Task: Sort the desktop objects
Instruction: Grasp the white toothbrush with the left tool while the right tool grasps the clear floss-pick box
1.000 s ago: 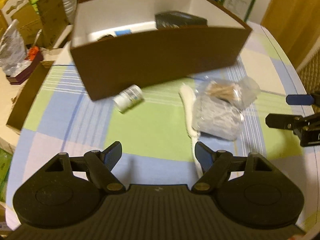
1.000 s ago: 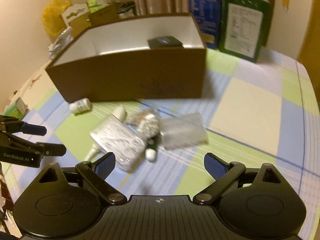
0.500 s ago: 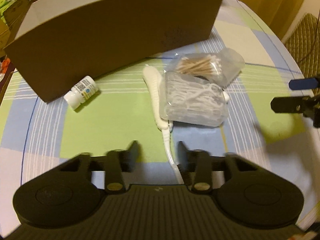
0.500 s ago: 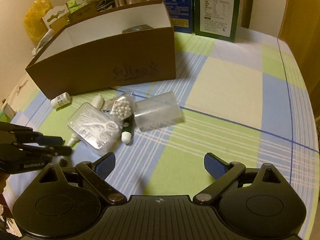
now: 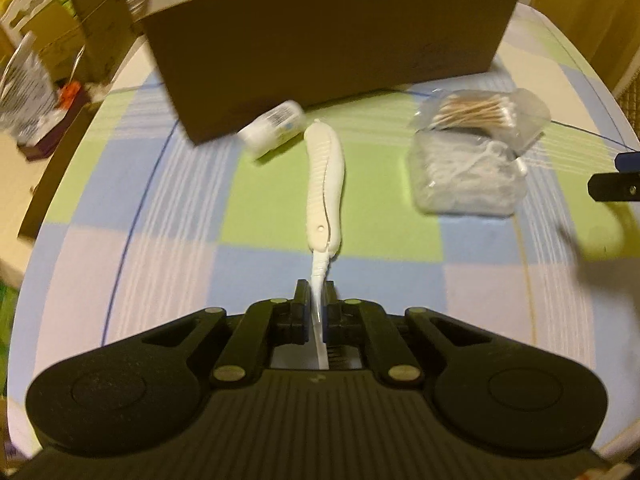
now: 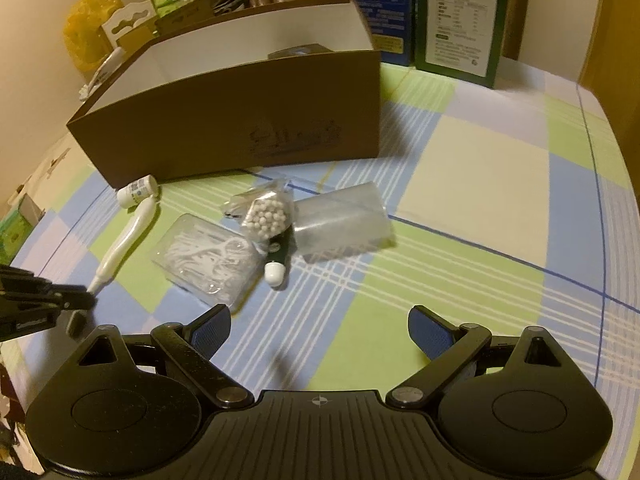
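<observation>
Clamping the white tool's [image 5: 325,184] thin near tip, your left gripper [image 5: 316,304] is clenched. Your right gripper [image 6: 319,330] hangs released above the checked tablecloth [image 6: 472,184].

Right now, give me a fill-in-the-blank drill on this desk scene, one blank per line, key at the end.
1. The left gripper has its jaws shut on the thin end of the white ____.
2. The right gripper has its jaws ____, with nothing between them.
3. The small white bottle lies on its side against the front wall of the brown ____.
4. The bag of cotton swabs rests partly on the clear ____ of floss picks.

Missing words: tool; open; box; case
</observation>
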`<state>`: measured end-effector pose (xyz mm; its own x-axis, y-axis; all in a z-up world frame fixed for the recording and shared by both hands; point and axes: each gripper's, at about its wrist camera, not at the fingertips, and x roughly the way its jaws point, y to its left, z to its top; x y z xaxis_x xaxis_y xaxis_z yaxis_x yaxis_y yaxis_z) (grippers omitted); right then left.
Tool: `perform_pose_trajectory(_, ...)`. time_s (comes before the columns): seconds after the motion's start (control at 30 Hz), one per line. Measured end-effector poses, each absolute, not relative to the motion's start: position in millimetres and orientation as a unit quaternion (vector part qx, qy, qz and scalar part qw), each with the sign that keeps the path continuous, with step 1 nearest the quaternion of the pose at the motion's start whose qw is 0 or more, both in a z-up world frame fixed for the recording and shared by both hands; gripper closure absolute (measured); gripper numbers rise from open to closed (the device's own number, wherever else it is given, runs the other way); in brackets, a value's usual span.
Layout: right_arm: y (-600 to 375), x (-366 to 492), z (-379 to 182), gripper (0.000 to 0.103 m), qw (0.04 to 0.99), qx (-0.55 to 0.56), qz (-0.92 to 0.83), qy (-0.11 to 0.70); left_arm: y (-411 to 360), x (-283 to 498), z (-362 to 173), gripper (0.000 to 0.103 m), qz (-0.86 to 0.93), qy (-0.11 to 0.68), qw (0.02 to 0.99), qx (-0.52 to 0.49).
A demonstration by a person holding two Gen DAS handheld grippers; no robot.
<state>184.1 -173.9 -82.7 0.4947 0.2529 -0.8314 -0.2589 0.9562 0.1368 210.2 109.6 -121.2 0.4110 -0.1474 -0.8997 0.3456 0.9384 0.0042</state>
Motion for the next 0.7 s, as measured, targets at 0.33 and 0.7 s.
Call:
perform_pose_trajectory(0.33, -167.1, 186.5, -83.3, 0.009, 0.861, -0.008, 0.159, 0.483, 115.4, 214.8, -115.4, 0.078, -0.164, 0.516, 0.837, 0.076)
perform_pose_trajectory(0.7, -167.4, 181.8, -82.0, 0.009, 0.863, -0.008, 0.175, 0.474, 96.8, 234.1, -124.9, 0.087, -0.188, 0.492, 0.841, 0.127)
